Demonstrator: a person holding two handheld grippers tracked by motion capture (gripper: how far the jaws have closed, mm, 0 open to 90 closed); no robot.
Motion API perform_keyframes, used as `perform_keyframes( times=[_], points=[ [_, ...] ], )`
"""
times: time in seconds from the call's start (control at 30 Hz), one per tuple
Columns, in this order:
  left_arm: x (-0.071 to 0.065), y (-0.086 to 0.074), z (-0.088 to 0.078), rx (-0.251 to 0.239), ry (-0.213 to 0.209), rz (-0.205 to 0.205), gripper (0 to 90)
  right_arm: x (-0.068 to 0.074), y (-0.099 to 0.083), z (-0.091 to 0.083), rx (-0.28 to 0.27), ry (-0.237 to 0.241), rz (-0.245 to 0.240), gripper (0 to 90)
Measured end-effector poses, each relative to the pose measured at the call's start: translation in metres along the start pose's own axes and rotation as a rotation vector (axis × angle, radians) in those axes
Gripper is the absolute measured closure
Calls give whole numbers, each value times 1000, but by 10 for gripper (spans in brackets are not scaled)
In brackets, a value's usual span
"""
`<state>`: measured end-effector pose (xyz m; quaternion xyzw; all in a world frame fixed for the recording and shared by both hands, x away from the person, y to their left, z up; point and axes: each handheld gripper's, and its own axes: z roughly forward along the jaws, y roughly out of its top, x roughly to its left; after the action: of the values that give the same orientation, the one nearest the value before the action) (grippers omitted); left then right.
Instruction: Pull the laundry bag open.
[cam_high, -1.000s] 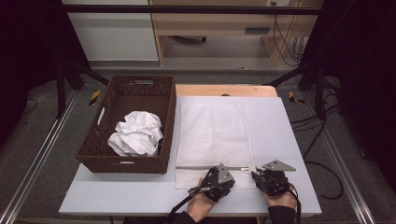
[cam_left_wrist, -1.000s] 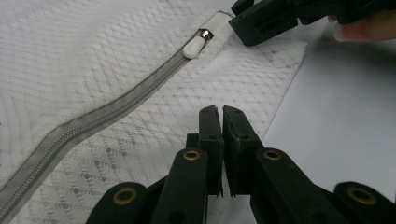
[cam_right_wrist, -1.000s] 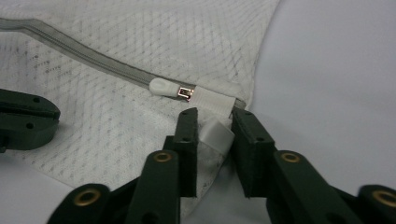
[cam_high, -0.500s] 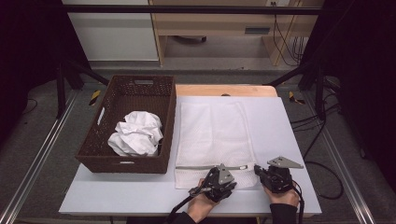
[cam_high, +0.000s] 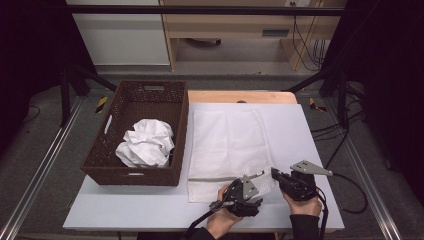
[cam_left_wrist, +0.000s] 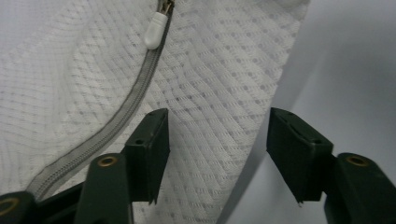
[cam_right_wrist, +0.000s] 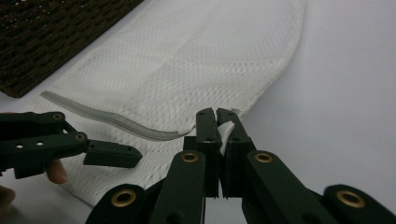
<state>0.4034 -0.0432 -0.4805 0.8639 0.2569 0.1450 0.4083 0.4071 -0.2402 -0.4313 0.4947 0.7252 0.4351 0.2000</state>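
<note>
Two tongs worked our mesh bag (cam_high: 227, 145): right gripper (cam_right_wrist: 217, 122) pinched its corner, left gripper (cam_left_wrist: 217, 140) had just been opening, empty; zipper (cam_left_wrist: 116, 121) still closed.

A white mesh laundry bag (cam_high: 227, 145), woven in a fine diamond-and-dot pattern, lies on a pale grey-white table (cam_high: 150, 205), its grey zipper (cam_left_wrist: 105, 135) ending in a white pull tab (cam_left_wrist: 154, 33). At left sits a dark brown woven basket (cam_high: 137, 172) with crumpled white cloth (cam_high: 146, 144) inside. The black left gripper (cam_high: 245, 192) and black right gripper (cam_high: 280, 179) show brass-coloured rivets, each topped by a grey plate. At the far edge runs a light wooden board (cam_high: 240, 97).
</note>
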Motion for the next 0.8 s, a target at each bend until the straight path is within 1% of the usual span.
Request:
perform_keyframes(
  times=[0.03,0.1,0.13,0.17,0.2,0.27,0.3,0.33,0.43,0.5,0.53,0.57,0.63,0.67,0.73,0.8],
  points=[
    [0,0,0,-5,8,0,432,0,0,0,3,3,2,882],
    [-1,0,1,-10,-1,-5,562,2,-1,2,15,11,2,882],
    [-1,1,1,-10,-5,-9,606,3,-1,3,22,11,-1,882],
    [-1,1,1,-8,2,-4,663,4,-1,5,30,12,-2,882],
    [-1,0,2,-8,-2,-1,716,4,-2,7,35,14,-8,882],
    [-2,0,3,-2,-10,-9,803,6,-2,9,47,16,-15,881],
    [-1,-1,4,-1,-6,-13,845,6,-3,10,54,16,-14,879],
    [-1,-1,5,-2,-10,-19,874,6,-4,12,61,16,-19,878],
    [2,-3,6,6,-23,-37,884,6,-6,16,84,10,-18,867],
    [3,-3,6,1,-28,-48,885,5,-8,19,91,4,-21,839],
    [3,-4,6,0,-30,-51,886,4,-9,21,105,8,-9,813],
    [3,-4,6,2,-30,-53,886,3,-10,22,109,10,-9,766],
    [3,-4,7,7,-27,-52,886,2,-11,24,133,4,2,710],
    [3,-3,7,7,-26,-50,887,2,-11,24,139,6,9,662],
    [3,-3,7,10,-23,-51,886,0,-11,22,129,0,18,559],
    [3,-3,7,9,-22,-53,886,-2,-11,18,106,-4,18,462]
  ],
)
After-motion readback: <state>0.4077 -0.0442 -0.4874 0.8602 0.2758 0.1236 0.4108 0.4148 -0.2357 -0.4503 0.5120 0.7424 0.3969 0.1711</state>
